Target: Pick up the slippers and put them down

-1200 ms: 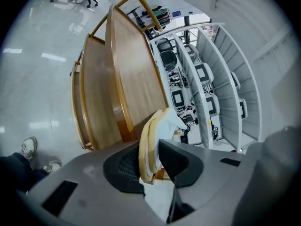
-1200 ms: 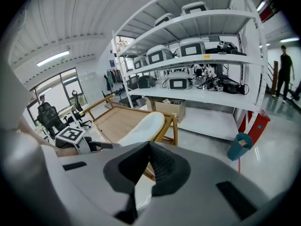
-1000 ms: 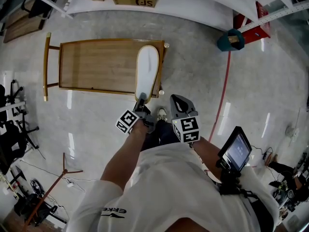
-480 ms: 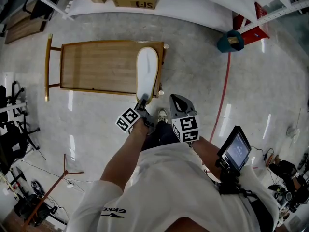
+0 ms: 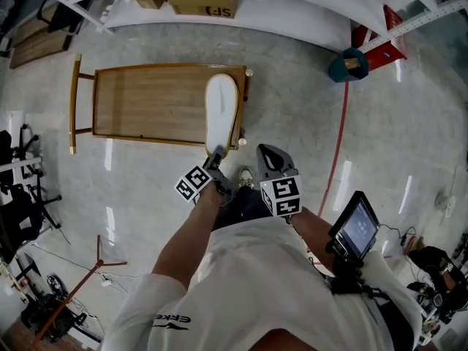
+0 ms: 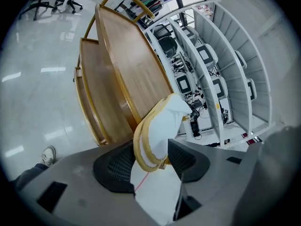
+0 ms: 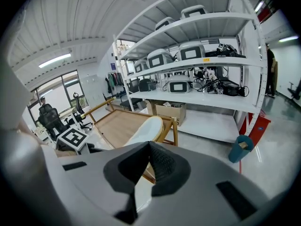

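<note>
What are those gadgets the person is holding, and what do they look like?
Each hand carries a grey plastic gripper: left gripper, right gripper. Both have two black ribbed pads and a white cube printed with black square markers. The left one's jaws are opening, a slipper between them. The person wears a white short-sleeved T-shirt.

Low centre, right gripper point(image 7: 149, 149), jaws together and empty, white slipper point(image 7: 146, 128) on wooden rack point(image 7: 117, 123) behind, shelves point(image 7: 202, 98) upper right, teal bin point(image 7: 241, 147) right.
</note>
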`<action>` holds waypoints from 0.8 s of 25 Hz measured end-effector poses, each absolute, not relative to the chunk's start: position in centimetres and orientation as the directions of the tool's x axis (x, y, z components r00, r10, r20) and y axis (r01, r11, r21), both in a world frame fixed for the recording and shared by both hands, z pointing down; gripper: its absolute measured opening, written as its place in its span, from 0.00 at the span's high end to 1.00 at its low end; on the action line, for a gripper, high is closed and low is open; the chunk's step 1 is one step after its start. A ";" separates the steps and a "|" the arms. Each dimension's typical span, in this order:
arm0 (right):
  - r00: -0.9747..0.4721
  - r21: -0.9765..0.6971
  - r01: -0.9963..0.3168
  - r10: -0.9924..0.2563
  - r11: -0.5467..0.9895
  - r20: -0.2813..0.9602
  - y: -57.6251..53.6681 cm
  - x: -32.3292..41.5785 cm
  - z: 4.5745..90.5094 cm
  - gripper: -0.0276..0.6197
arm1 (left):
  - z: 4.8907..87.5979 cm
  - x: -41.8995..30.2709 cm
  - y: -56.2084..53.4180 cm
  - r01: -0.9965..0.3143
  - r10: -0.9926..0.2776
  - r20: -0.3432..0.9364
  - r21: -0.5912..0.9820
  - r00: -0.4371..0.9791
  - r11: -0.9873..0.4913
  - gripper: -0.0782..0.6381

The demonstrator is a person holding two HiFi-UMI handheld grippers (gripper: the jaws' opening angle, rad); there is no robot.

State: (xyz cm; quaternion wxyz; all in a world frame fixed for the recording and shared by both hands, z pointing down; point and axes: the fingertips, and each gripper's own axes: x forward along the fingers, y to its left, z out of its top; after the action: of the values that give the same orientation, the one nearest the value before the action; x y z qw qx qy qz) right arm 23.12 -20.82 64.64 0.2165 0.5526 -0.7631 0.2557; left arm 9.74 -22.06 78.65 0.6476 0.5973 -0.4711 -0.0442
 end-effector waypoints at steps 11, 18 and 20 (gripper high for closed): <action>-0.312 -0.158 -0.949 -0.751 0.272 0.581 -20.5 22.7 63.4 0.95 | 75.5 7.1 -20.1 -0.530 -0.659 0.521 0.821 0.542 0.212 0.62; -0.298 -0.140 -0.954 -0.776 0.266 0.556 -19.4 21.4 61.9 0.95 | 70.6 6.7 -19.5 -0.542 -0.677 0.418 0.840 0.606 0.032 0.63; -0.285 -0.131 -0.958 -0.786 0.256 0.548 -18.6 21.1 61.3 0.95 | 68.8 6.7 -19.2 -0.532 -0.679 0.371 0.846 0.634 -0.034 0.63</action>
State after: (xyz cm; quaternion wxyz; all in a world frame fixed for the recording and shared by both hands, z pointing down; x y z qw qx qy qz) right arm 21.14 -18.65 61.32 0.1903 0.5669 -0.7692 0.2252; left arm 6.71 -19.19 68.80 0.5516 0.7161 -0.4225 -0.0665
